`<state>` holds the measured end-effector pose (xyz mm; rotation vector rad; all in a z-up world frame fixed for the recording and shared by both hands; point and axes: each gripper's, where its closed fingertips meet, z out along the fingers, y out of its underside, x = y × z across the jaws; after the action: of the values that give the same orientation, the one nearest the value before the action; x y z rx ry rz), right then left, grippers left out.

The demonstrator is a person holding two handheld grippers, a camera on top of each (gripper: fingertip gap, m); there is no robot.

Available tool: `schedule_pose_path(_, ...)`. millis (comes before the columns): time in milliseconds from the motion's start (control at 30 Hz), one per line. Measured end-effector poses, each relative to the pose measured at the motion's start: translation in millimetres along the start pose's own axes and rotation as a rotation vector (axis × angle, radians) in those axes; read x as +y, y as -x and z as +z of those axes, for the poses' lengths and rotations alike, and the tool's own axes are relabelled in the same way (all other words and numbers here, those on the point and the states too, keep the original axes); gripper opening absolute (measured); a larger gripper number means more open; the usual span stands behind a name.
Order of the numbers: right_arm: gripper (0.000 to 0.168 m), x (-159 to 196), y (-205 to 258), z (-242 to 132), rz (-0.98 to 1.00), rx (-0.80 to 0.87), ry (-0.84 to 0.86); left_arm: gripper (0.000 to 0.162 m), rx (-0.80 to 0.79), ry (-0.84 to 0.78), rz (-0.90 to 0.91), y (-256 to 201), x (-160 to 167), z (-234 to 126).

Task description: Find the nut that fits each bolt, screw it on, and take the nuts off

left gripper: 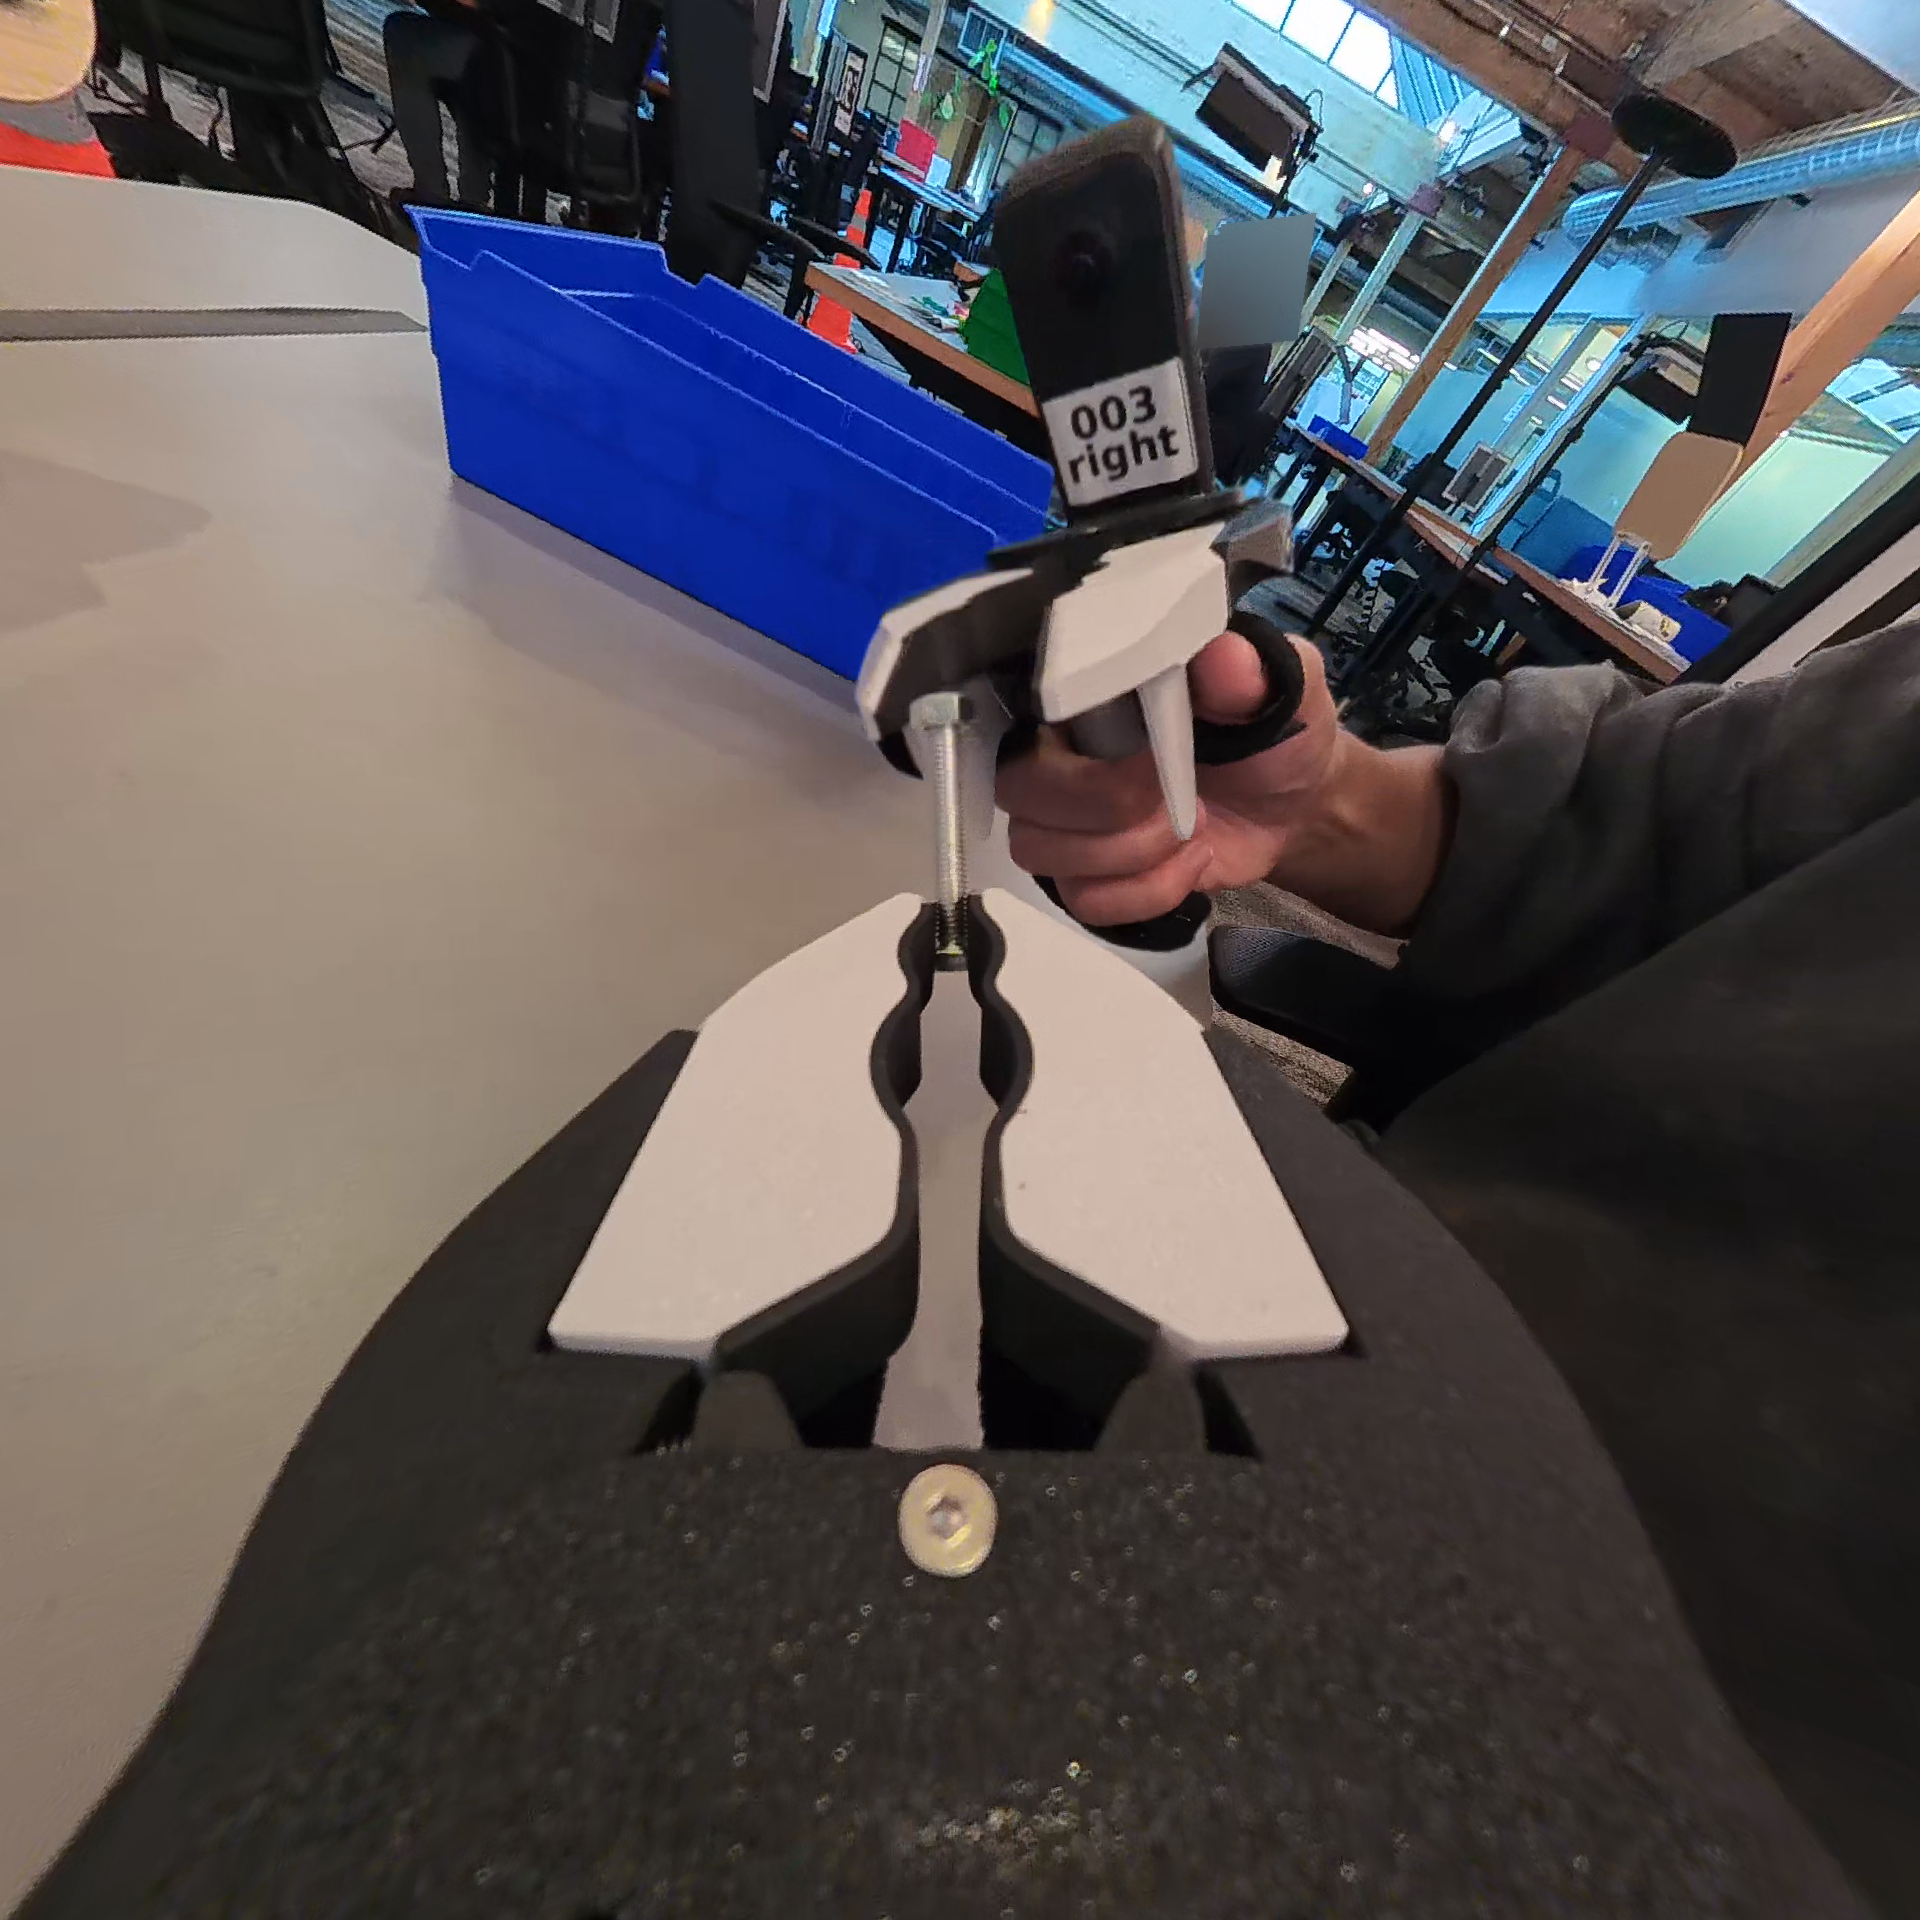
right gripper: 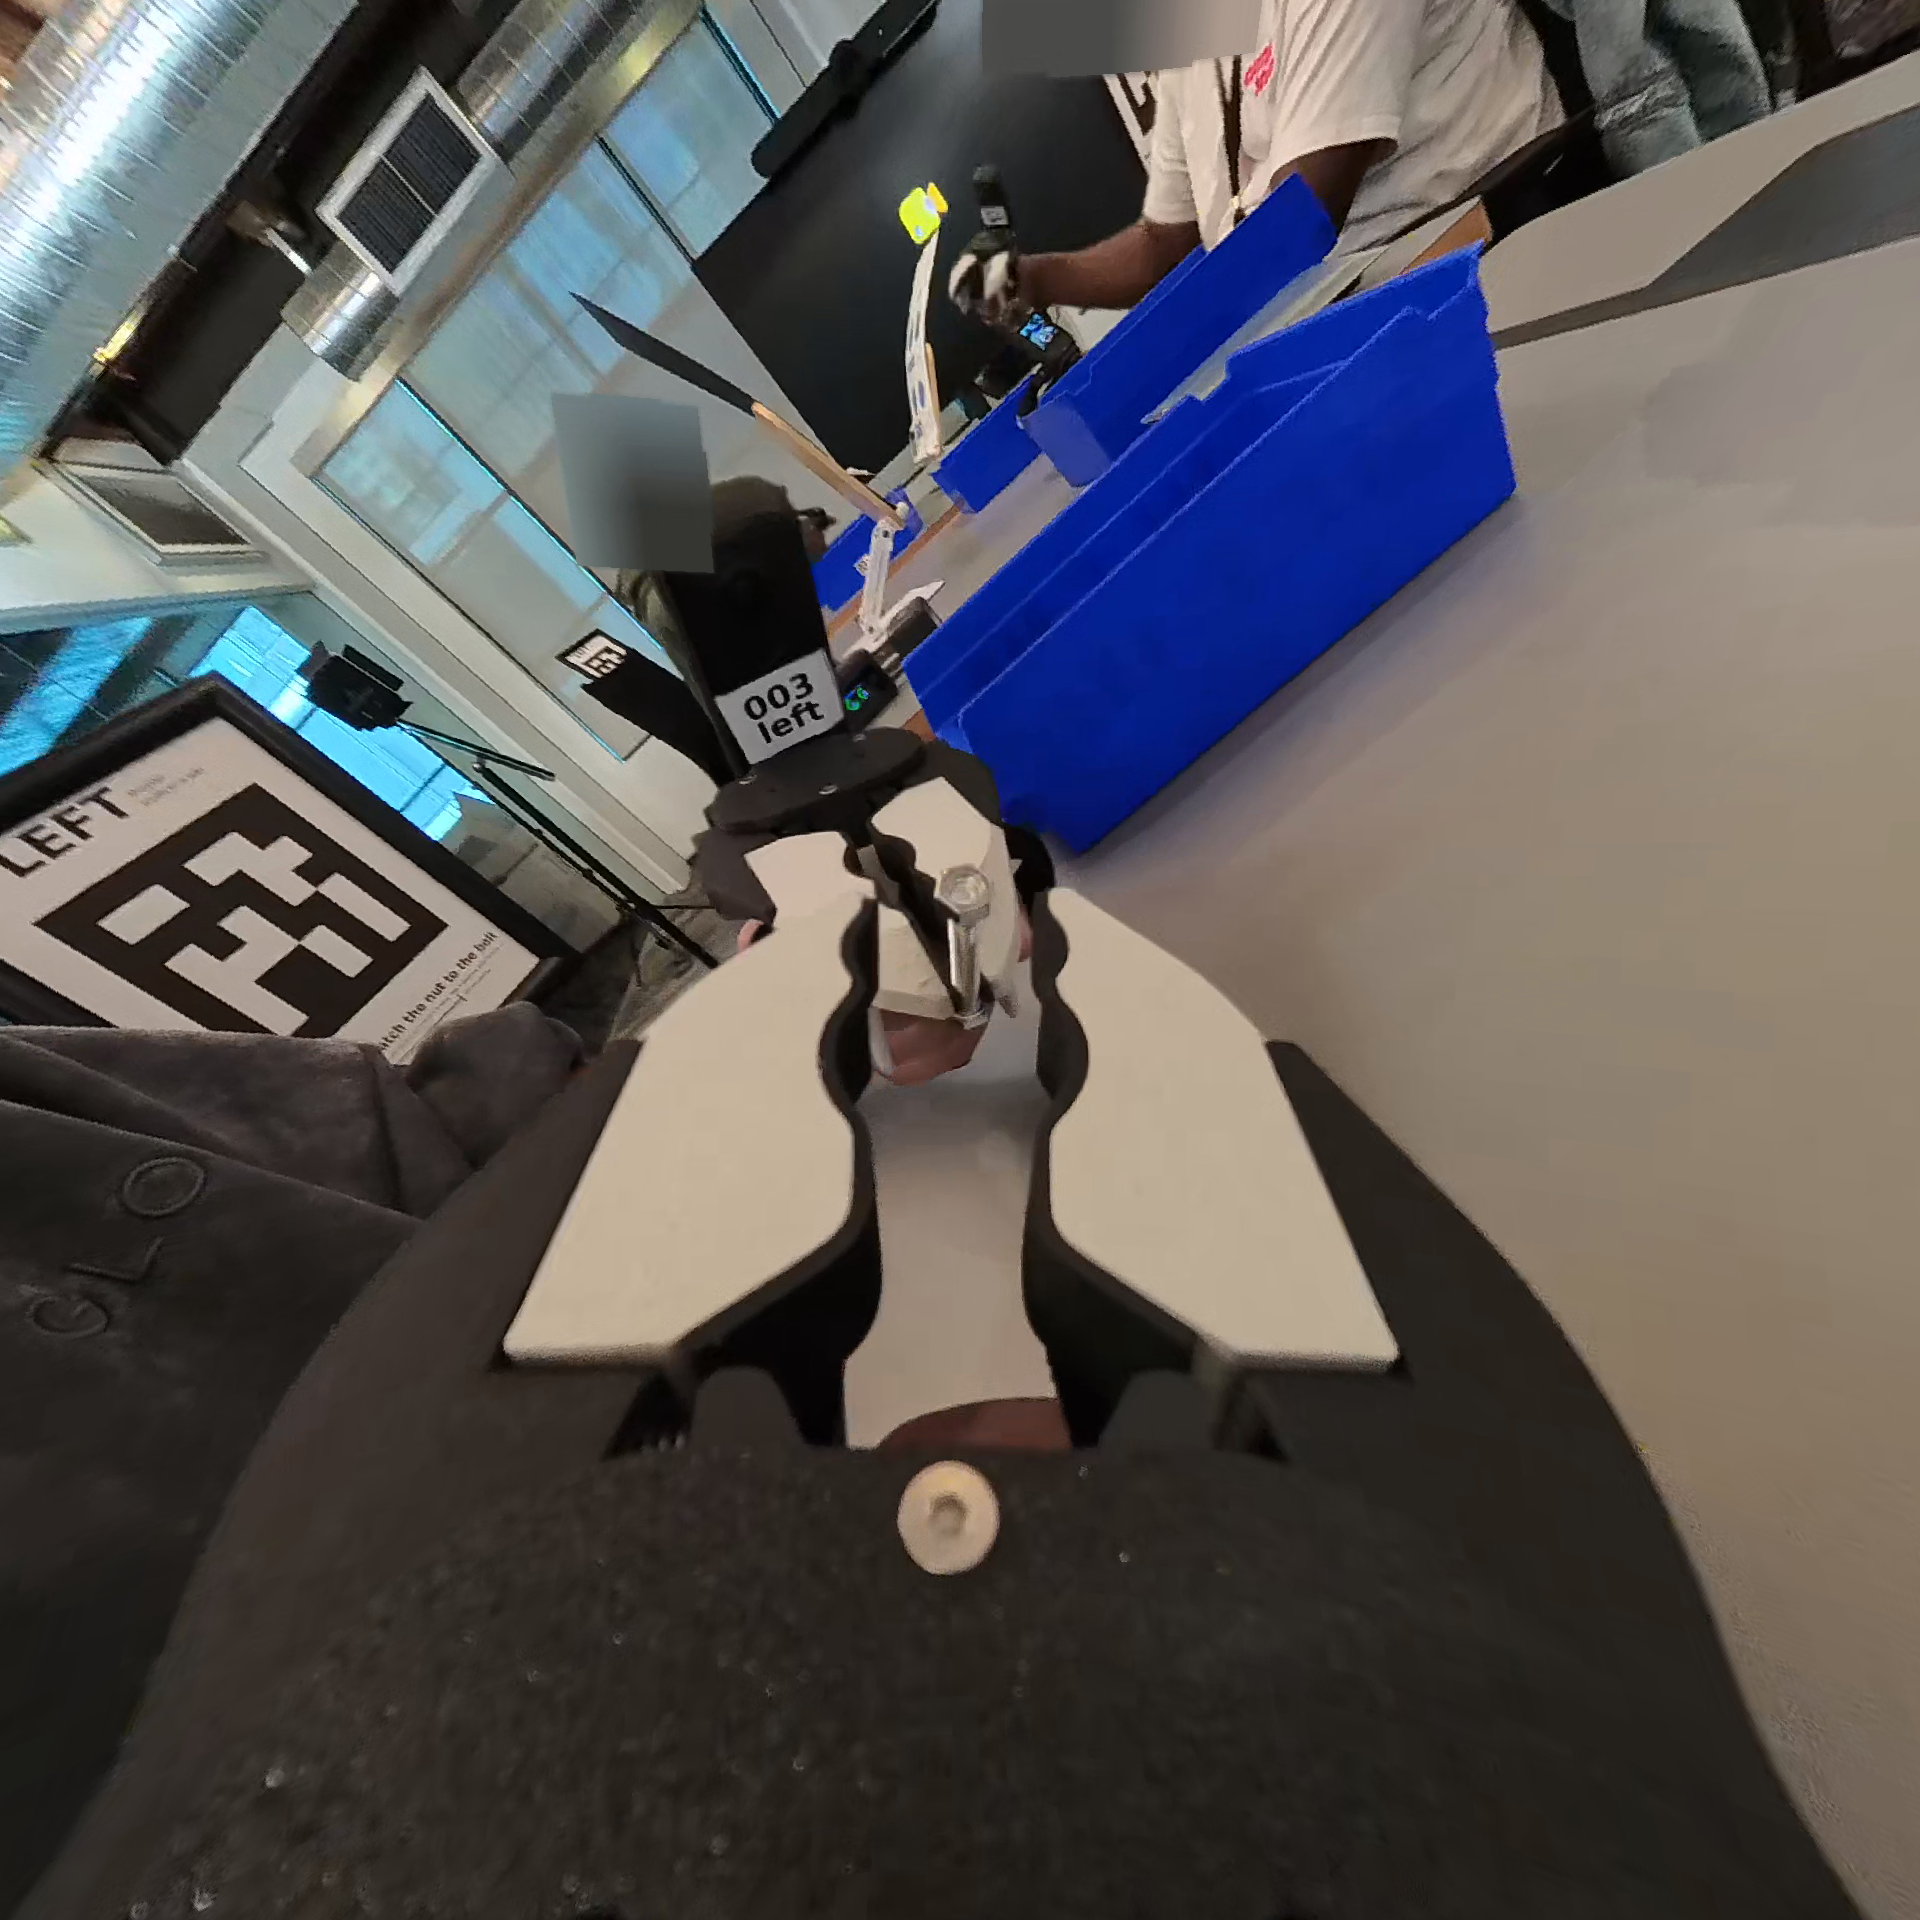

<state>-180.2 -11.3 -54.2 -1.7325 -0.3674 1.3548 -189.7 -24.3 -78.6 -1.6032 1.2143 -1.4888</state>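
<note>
A silver hex bolt (left gripper: pixel 948 800) stands upright above the grey table (left gripper: pixel 312 727). My left gripper (left gripper: pixel 951 912) is shut on its threaded lower end. The hex head (left gripper: pixel 940 713) is at the top. My right gripper (left gripper: pixel 1081 831) is above the bolt with its fingers spread wide. One finger (left gripper: pixel 920 743) is right behind the head and the other (left gripper: pixel 1174 769) is well off to the side. In the right wrist view the bolt (right gripper: pixel 961 945) stands between my open right fingertips (right gripper: pixel 1051 920) with a gap on both sides. The left gripper (right gripper: pixel 971 1013) grips the bolt's low end there.
A blue bin (left gripper: pixel 707 436) stands on the table behind the grippers; it also shows in the right wrist view (right gripper: pixel 1226 623), with more blue bins (right gripper: pixel 1184 312) and a person farther back. A framed black and white marker sign (right gripper: pixel 239 894) stands at the left. A dark sleeve (left gripper: pixel 1662 790) is at the right. Left and right tips are no more than a few centimetres apart.
</note>
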Motion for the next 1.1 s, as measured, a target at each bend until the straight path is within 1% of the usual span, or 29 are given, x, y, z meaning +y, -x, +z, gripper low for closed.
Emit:
schedule_pose_path(100, 0.019, 2, 1, 4, 0.027, -0.019, -0.007, 0.005, 0.008, 0.0, -0.002, -2, 0, 0)
schedule_pose_path(133, 0.011, 2, 2, 4, 0.035, -0.028, -0.011, 0.005, 0.011, 0.003, -0.001, -2, 0, 0)
schedule_pose_path(233, 0.01, 1, 5, 4, 0.02, -0.054, -0.011, 0.005, 0.032, -0.002, -0.009, -6, -1, 0)
schedule_pose_path(333, 0.01, 2, 22, 2, -0.086, -0.148, 0.022, 0.005, 0.154, -0.024, -0.064, -21, -4, -1)
schedule_pose_path(400, 0.01, 5, 33, -1, -0.259, -0.201, 0.085, 0.005, 0.252, -0.028, -0.104, -33, -4, -2)
schedule_pose_path(500, 0.01, 11, 45, -8, -0.567, -0.26, 0.197, 0.005, 0.356, -0.017, -0.143, -46, -3, -3)
schedule_pose_path(567, 0.01, 17, 53, -13, -0.715, -0.317, 0.287, 0.005, 0.414, 0.004, -0.149, -56, -1, -4)
schedule_pose_path(667, 0.01, 26, 58, -19, -0.934, -0.368, 0.416, 0.005, 0.461, 0.055, -0.145, -66, 5, -4)
schedule_pose_path(733, 0.01, 33, 57, -22, -1.115, -0.362, 0.511, 0.005, 0.471, 0.1, -0.137, -70, 12, -4)
schedule_pose_path(800, 0.01, 41, 56, -24, -1.257, -0.352, 0.614, 0.005, 0.484, 0.141, -0.135, -72, 19, -5)
schedule_pose_path(900, 0.011, 44, 54, -24, -1.432, -0.324, 0.684, 0.005, 0.484, 0.165, -0.139, -71, 24, -4)
schedule_pose_path(967, 0.011, 42, 51, -24, -1.483, -0.281, 0.685, 0.005, 0.469, 0.152, -0.142, -68, 22, -3)
schedule_pose_path(1033, 0.014, 39, 47, -24, -1.429, -0.232, 0.666, 0.005, 0.441, 0.139, -0.136, -64, 19, -2)
schedule_pose_path(1100, 0.025, 39, 45, -23, -1.335, -0.213, 0.634, 0.005, 0.402, 0.123, -0.124, -58, 16, -2)
